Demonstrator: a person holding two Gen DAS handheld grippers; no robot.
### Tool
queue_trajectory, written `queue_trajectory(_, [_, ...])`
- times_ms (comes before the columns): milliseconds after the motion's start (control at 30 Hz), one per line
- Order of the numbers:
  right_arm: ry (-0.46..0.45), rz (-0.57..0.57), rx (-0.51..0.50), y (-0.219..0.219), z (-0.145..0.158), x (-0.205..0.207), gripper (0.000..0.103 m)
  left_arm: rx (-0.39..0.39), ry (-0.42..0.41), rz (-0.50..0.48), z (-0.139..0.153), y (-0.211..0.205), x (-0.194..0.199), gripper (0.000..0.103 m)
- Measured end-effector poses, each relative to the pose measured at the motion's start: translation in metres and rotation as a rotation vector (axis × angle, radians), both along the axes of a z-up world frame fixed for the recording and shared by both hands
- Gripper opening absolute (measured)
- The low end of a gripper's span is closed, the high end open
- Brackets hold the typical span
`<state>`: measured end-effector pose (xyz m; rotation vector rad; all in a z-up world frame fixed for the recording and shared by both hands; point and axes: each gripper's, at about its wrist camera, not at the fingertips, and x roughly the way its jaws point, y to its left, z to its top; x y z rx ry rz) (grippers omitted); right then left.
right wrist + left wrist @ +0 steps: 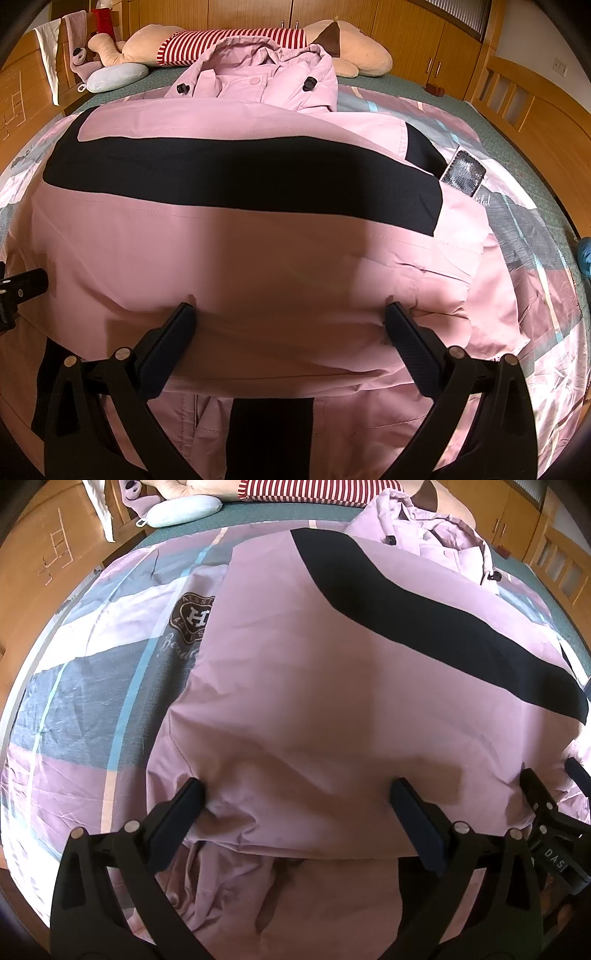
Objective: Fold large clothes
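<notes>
A large pink hooded jacket (314,686) with a wide black band (424,627) lies on the bed, its lower part folded up over the body; it also fills the right wrist view (258,266). Its hood (258,70) lies at the far end. My left gripper (295,797) is open, its fingertips resting against the near folded edge at the jacket's left side. My right gripper (288,317) is open, its fingertips against the same folded edge further right. The right gripper's body shows at the right edge of the left wrist view (546,812).
The jacket lies on a plaid bedspread (92,686) over a green mattress cover (461,92). A big plush dog in a red striped shirt (236,44) and a pale blue pillow (114,75) lie at the head. Wooden cabinets (406,33) surround the bed.
</notes>
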<state>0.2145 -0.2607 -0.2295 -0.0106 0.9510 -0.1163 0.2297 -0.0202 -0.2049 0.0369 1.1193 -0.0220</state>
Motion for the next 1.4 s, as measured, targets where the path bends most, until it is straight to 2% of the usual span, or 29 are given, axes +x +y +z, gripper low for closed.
queue_trajectory(133, [0.003,-0.001,0.011,-0.001,0.000,0.000,0.102,-0.057,-0.058,0.059,0.014,0.008,-0.005,0.101])
queue_trajectory(200, [0.001,0.000,0.003,0.000,0.000,0.000,0.102,-0.069,-0.054,0.053,0.016,0.009,-0.004,0.101])
queue_trajectory(300, [0.001,0.000,-0.002,0.000,-0.001,0.000,0.102,-0.032,0.009,0.029,0.001,0.006,0.002,0.101])
queue_trajectory(433, [-0.001,0.001,-0.005,0.000,-0.001,0.000,0.102,0.017,0.002,0.010,-0.001,-0.001,0.000,0.101])
queue_trajectory(767, [0.006,-0.001,0.023,-0.005,0.005,0.001,0.102,0.020,0.006,0.004,-0.004,-0.001,0.001,0.101])
queue_trajectory(900, [-0.130,-0.067,0.096,-0.023,0.028,-0.005,0.102,0.016,0.007,0.005,-0.004,-0.001,0.001,0.101])
queue_trajectory(933, [-0.131,-0.073,0.103,-0.026,0.028,-0.002,0.102,0.017,0.006,0.005,-0.004,-0.002,0.000,0.101])
queue_trajectory(1033, [0.011,-0.094,0.046,-0.030,0.004,0.017,0.102,0.026,-0.003,0.004,-0.003,-0.004,-0.001,0.101])
queue_trajectory(1100, [0.015,-0.094,0.021,-0.029,0.000,0.017,0.102,0.037,-0.025,0.016,0.001,-0.005,-0.004,0.101])
queue_trajectory(1167, [0.033,-0.093,0.002,-0.027,0.001,0.018,0.102,0.079,-0.089,0.031,0.011,-0.007,-0.009,0.101])
queue_trajectory(1267, [0.032,-0.091,0.016,-0.029,0.000,0.018,0.102,0.101,-0.139,0.003,0.018,-0.013,-0.011,0.101])
queue_trajectory(1300, [0.032,-0.090,0.019,-0.030,0.001,0.018,0.102,0.102,-0.129,-0.007,0.017,-0.014,-0.010,0.101])
queue_trajectory(1400, [0.028,-0.088,0.031,-0.030,0.005,0.016,0.102,0.084,-0.029,-0.017,-0.002,-0.014,-0.004,0.101])
